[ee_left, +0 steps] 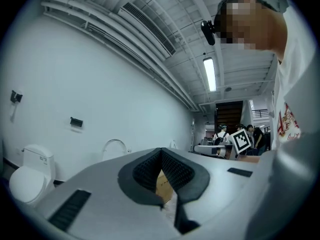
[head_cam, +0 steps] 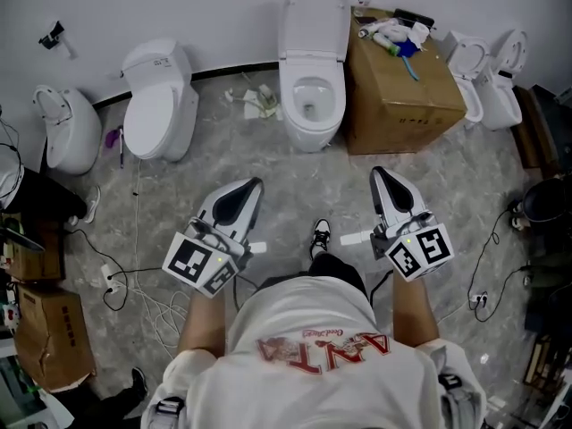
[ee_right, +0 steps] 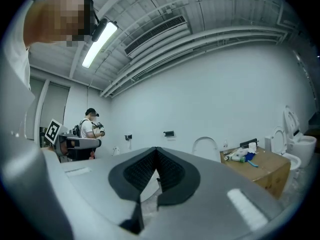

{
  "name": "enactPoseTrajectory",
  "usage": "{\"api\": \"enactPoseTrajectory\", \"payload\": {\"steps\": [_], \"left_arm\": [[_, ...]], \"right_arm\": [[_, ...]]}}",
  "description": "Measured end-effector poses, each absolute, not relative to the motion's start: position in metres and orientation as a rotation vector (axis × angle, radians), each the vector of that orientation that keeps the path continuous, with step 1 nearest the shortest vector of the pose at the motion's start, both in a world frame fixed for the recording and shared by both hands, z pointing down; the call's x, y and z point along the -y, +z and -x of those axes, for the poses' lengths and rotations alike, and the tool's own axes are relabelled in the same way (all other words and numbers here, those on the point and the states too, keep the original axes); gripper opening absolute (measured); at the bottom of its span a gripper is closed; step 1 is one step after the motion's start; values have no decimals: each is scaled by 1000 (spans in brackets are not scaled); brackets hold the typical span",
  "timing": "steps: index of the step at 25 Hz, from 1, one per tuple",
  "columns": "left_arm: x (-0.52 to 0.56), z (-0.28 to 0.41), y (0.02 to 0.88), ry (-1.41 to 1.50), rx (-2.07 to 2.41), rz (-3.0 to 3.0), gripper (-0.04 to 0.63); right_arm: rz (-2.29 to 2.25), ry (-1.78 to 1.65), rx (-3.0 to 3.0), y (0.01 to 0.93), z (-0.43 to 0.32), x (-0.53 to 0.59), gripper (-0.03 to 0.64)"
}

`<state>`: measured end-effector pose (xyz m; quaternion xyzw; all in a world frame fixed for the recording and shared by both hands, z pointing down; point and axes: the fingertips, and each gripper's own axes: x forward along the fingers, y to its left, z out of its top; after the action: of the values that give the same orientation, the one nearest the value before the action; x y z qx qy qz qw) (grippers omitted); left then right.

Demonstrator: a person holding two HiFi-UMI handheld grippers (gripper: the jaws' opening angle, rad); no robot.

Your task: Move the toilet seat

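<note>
A white toilet (head_cam: 312, 105) stands at the far wall in the head view, its lid (head_cam: 314, 16) raised upright and the seat ring around the open bowl. Both grippers hover over the floor well short of it, jaws pointing toward it. My left gripper (head_cam: 253, 187) is shut with nothing in it, to the toilet's lower left. My right gripper (head_cam: 380, 176) is also shut and empty, to the lower right. In the left gripper view the closed jaws (ee_left: 161, 152) fill the bottom, with the raised lid (ee_left: 114, 148) behind them. The right gripper view shows its closed jaws (ee_right: 156, 150) and the same lid (ee_right: 207, 146).
A cardboard box (head_cam: 400, 92) with bottles and a brush on top stands right of the toilet. Closed toilets (head_cam: 161, 101) sit at the left, more toilets (head_cam: 487, 83) at the far right. Cables (head_cam: 134, 284) lie on the floor at left. People stand in the background (ee_right: 91, 126).
</note>
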<state>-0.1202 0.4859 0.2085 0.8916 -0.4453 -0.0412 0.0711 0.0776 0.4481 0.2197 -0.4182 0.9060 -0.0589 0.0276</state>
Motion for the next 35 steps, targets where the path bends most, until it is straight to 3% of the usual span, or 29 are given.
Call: {"api": "enactPoseTrajectory", "payload": {"steps": [19,35], "left_arm": [[-265,32,202,62,1419,-2612,9],[-134,32,228,54,1251,-2663,9]], "right_arm": [[1220,-351,-2771,240,-173,-211,2],[1340,-370,-2764,264,-172,-109,2]]}}
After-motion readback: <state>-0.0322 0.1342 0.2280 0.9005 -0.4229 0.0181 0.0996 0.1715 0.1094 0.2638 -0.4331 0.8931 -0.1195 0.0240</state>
